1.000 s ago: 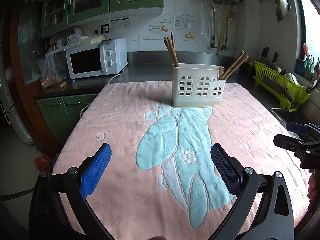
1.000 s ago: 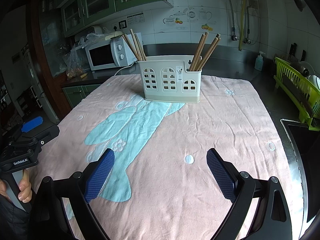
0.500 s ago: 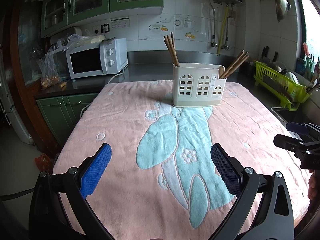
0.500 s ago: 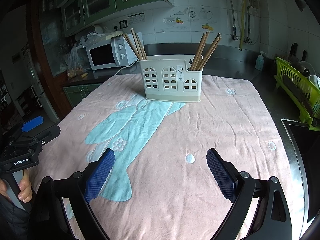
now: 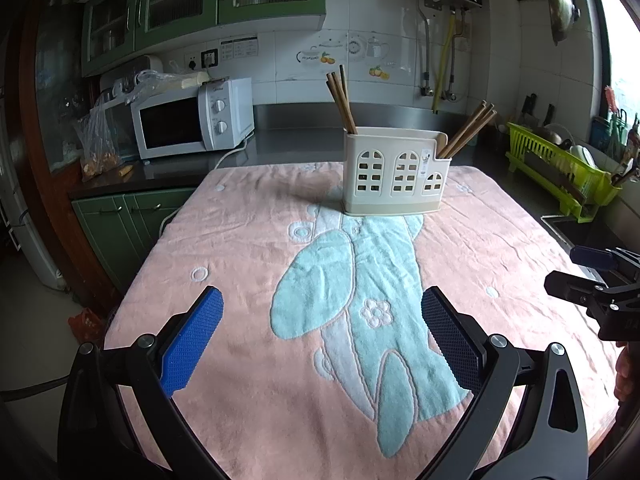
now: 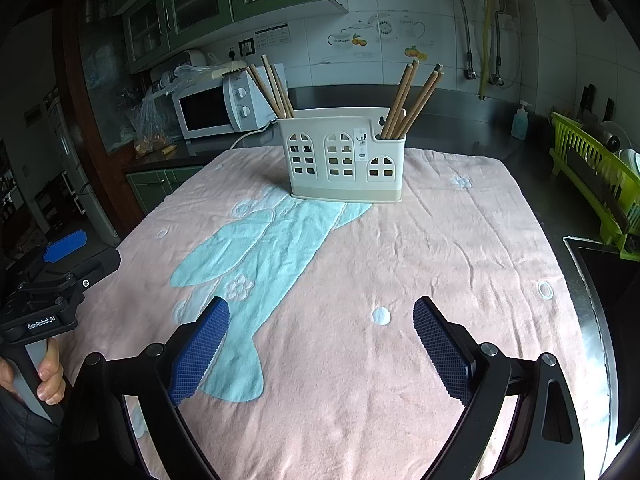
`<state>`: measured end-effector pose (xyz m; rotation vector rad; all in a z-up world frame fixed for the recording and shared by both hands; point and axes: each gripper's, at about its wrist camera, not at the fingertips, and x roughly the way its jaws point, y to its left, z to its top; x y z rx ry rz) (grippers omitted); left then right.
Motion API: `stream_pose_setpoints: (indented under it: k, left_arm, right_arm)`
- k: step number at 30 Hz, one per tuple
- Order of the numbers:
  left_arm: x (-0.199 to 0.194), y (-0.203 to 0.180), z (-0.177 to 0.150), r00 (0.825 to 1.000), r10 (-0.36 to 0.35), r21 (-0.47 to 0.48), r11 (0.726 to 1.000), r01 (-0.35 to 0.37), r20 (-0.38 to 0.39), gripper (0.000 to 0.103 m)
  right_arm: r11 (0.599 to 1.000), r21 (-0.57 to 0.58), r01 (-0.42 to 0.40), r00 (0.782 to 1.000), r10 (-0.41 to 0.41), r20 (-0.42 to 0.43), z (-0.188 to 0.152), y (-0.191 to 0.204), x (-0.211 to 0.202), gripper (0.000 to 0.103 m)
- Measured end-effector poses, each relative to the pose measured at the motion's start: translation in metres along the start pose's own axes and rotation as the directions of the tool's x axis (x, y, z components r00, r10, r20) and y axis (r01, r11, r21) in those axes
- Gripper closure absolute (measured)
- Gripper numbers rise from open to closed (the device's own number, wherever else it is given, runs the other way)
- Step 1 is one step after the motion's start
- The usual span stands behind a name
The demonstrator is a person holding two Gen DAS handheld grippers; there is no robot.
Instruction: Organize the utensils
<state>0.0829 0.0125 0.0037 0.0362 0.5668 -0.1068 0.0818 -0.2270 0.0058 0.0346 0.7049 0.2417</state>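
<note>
A: Left wrist view first. Left claw (image 5: pixel 322 322) spread wide, blue pads (image 5: pixel 192 336) well apart, nothing held, hovering over the near part of the pink towel (image 5: pixel 240 240) covering the tabletop.

B: And the utensils?

A: Cream holder (image 5: pixel 394 172) standing upright at the far middle of the towel. One bunch of chopsticks (image 5: pixel 342 100) leaning left from its left end, another bunch (image 5: pixel 468 130) leaning right from its right end. Right claw (image 5: pixel 580 276) poking in at the right edge, too little shown to judge its opening.

B: Right wrist view?

A: Right claw (image 6: pixel 320 336) gaping wide too, empty, above the towel (image 6: pixel 440 260). Same holder (image 6: pixel 346 156) straight ahead, far side, chopsticks (image 6: pixel 272 88) at the left end and more (image 6: pixel 412 98) at the right. Left claw (image 6: pixel 60 264) at the left edge, gripped by a hand (image 6: pixel 48 372).
</note>
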Motion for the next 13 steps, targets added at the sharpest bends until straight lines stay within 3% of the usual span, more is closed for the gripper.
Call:
stream_pose_setpoints:
  k: [13]
  left_arm:
    - [0.0014,-0.0028,0.0014,1.0,0.003,0.006,1.0,-0.003,-0.017,0.005]
  right_arm:
    - [1.0,0.002,-0.003,1.0,0.003,0.0,-0.0006,-0.0006,0.0003,0.013]
